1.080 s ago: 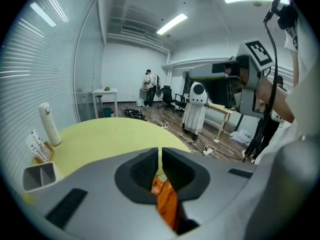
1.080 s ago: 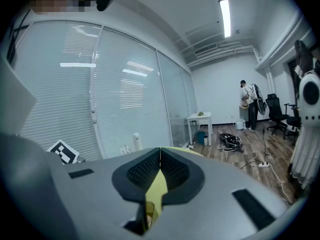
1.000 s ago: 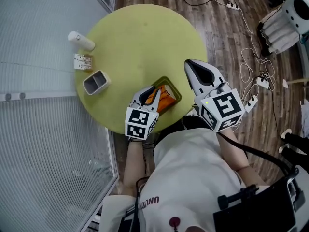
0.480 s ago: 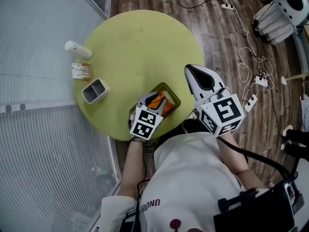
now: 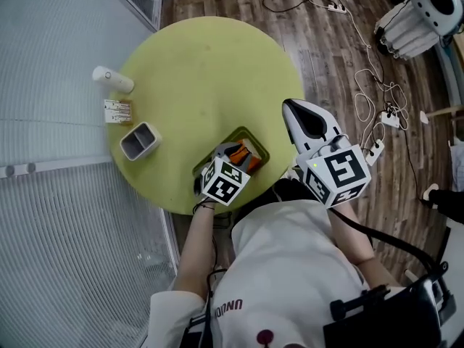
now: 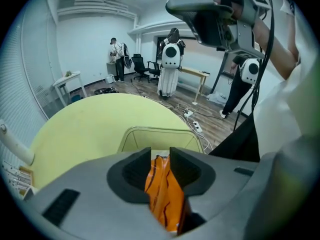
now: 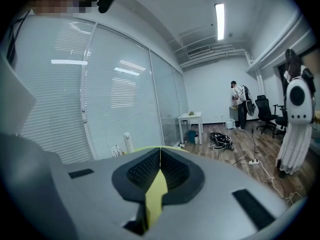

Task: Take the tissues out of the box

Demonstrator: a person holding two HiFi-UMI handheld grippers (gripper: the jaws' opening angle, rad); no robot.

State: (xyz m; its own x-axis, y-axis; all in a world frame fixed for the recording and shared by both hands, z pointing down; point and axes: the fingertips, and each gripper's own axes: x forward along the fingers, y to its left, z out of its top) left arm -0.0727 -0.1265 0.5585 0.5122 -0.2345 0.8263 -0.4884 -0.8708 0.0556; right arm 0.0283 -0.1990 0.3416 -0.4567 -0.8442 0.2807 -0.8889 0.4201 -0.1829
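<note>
A clear box [image 5: 243, 131] stands near the front edge of the round yellow-green table [image 5: 203, 71]. An orange tissue pack [image 5: 251, 159] lies in it. My left gripper [image 5: 232, 153] hangs over the box, and its jaws are opening. In the left gripper view the pack [image 6: 162, 194] stands between the pads of the left gripper [image 6: 160, 154], and the box rim [image 6: 150, 129] shows just beyond them. My right gripper [image 5: 291, 109] is held up off the table's right edge. It is shut [image 7: 160, 156] with nothing between its fingers.
A white bottle [image 5: 112, 79], a small printed carton [image 5: 117, 111] and a grey two-part holder [image 5: 139, 141] sit at the table's left edge by the glass wall. Cables and power strips [image 5: 377, 114] lie on the wood floor to the right. A white robot [image 5: 420, 13] stands at top right.
The left gripper's jaws have spread apart round the orange pack, and the gripper has shifted a little to the right over the box. The right gripper has barely moved.
</note>
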